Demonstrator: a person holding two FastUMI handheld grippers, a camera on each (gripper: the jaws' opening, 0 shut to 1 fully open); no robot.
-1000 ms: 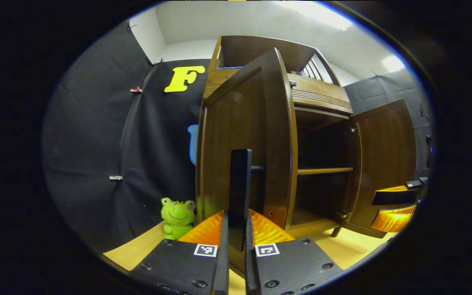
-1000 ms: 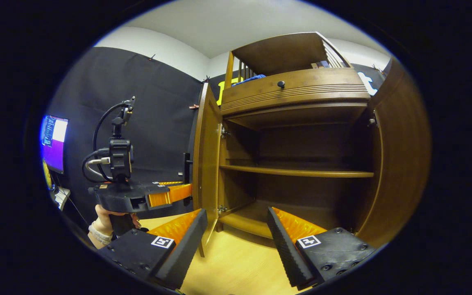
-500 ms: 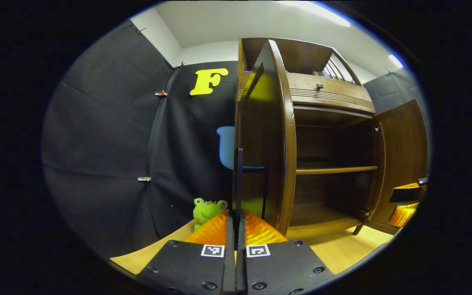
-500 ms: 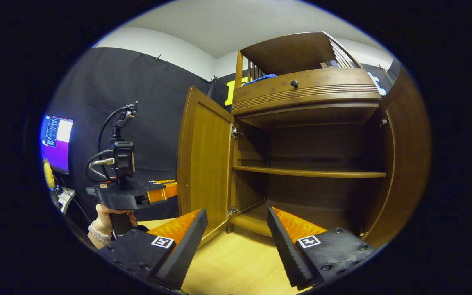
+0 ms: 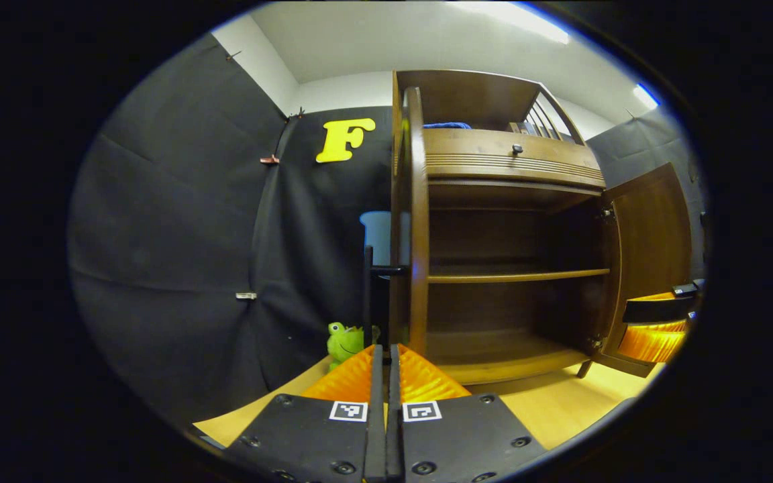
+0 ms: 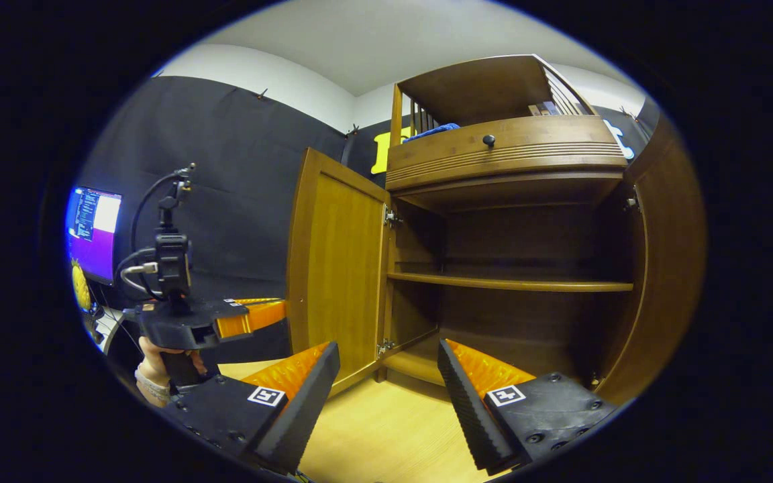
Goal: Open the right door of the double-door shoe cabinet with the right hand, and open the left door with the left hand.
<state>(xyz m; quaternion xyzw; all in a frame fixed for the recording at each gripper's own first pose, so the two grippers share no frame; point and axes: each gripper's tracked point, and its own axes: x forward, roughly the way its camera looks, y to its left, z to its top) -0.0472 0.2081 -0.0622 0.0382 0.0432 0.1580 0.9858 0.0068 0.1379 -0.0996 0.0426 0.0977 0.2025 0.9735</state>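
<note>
1. The shoe cabinet (image 5: 514, 168) is being shown with both doors swung out; its inner shelf (image 5: 514, 275) and floor are being exposed, and nothing is being seen stored on them.
2. The right door (image 5: 651, 235) is being held wide at the cabinet's right side; this half of the task is being judged done.
3. The left door (image 5: 417, 221) is being viewed edge-on at the cabinet's left side in the left gripper view, standing roughly square to the cabinet front; the step in hand is being judged as the finish of this door's swing.
4. The right gripper (image 6: 388, 349) is being held released in front of the cabinet's open mouth, fingers spread, nothing between them.
5. The left gripper (image 5: 386, 365) is being kept clenched, fingers pressed together just outside the left door.
6. The door's dark handle (image 5: 368, 295) is being seen just beyond and beside the left gripper's tips on the door's outer face; whether it is being nipped cannot be told.
7. Next, a little more outward swing is perhaps being called for; otherwise the left fingers are to be parted and drawn clear of the cabinet.
</note>
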